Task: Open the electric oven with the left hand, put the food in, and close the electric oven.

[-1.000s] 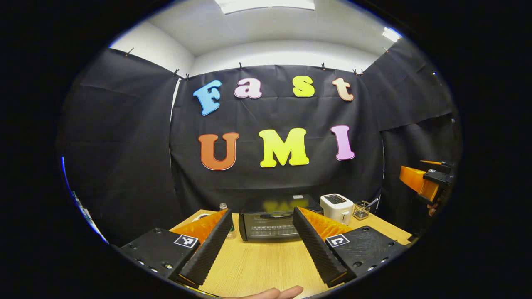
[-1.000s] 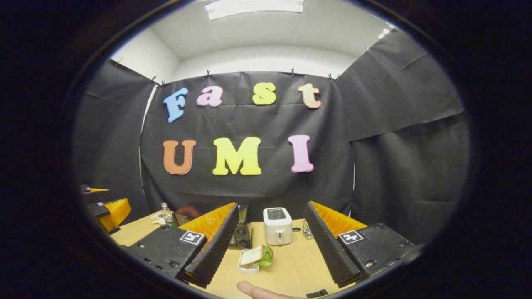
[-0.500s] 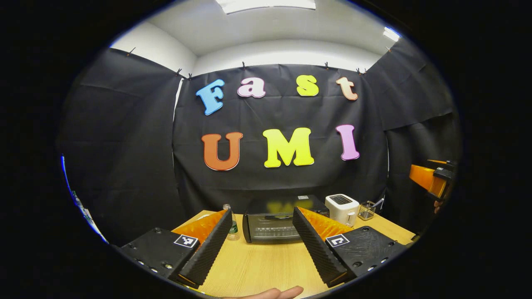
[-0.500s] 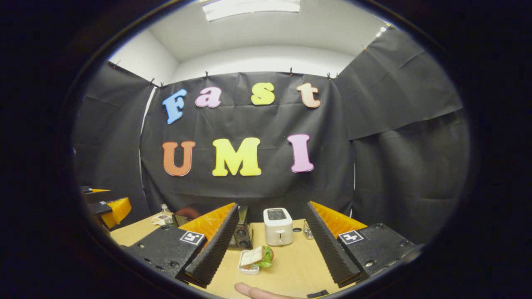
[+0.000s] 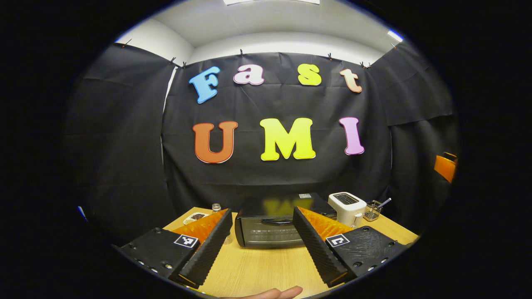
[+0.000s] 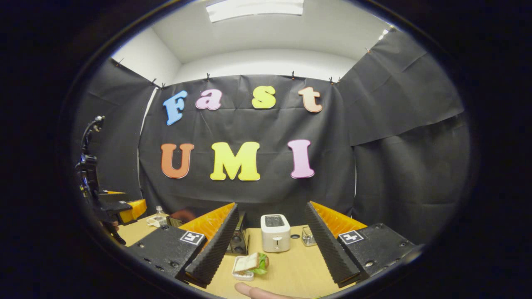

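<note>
The bench (image 5: 266,270) carries the closed electric oven (image 5: 272,222) at 12 o'clock between the left claw (image 5: 259,245) fingers, spread apart. At 12 o'clock from the right claw (image 6: 270,251), also spread and empty, lies the food (image 6: 251,265).

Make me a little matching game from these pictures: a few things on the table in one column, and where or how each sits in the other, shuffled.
Things:
1. electric oven
2. toaster
3. sandwich
4. wire basket

States:
A. lies in a small white dish
B. black, door shut
C. white, stands upright
D. holds a utensil, beside the toaster

Pairs: 1-B, 2-C, 3-A, 4-D
</note>
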A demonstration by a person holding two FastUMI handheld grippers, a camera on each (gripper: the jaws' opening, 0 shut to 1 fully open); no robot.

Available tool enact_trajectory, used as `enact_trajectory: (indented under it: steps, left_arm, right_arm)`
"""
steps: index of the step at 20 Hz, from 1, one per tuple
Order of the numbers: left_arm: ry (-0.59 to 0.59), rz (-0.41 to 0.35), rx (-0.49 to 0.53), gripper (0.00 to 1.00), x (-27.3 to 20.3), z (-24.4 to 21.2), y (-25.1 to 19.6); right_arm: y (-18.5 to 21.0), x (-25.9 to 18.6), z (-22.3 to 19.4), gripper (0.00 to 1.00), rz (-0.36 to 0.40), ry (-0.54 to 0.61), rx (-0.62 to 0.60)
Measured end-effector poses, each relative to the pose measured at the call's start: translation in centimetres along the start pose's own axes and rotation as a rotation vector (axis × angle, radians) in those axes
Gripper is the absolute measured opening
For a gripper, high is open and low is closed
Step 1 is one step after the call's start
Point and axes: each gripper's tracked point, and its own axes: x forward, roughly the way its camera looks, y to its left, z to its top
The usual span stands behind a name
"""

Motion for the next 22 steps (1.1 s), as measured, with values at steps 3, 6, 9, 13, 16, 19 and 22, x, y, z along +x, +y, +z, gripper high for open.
enact_trajectory:
  steps: [3,6,9,13,16,19,22]
  left_arm:
    - [0.063,-0.018,-0.018,0.96,4.4,-1.6,-0.5]
    - [0.119,-0.032,-0.004,0.96,8.7,-3.2,-1.7]
    - [0.179,-0.043,0.014,0.96,12.5,-5.4,-3.0]
    - [0.259,-0.064,-0.001,0.96,16.0,-8.0,-4.5]
    - [0.305,-0.104,-0.017,0.96,17.6,-9.7,-6.0]
    - [0.360,-0.079,0.022,0.96,18.9,-11.6,-5.9]
    - [0.393,-0.074,0.039,0.96,19.7,-12.8,-5.9]
  right_arm:
    - [-1.1,1.0,-0.4,1.00,-0.007,-0.007,-0.004]
    - [-1.9,2.0,-1.0,0.94,-0.002,0.003,-0.008]
    - [-2.9,2.7,-1.4,1.00,-0.002,0.001,-0.014]
    - [-4.0,3.3,-1.9,1.00,0.001,-0.001,-0.025]
    - [-4.8,3.4,-2.5,1.00,0.006,0.009,-0.019]
    - [-5.1,3.4,-2.9,1.00,0.014,0.012,-0.029]
    - [-5.1,3.2,-2.8,1.00,0.020,0.007,-0.047]
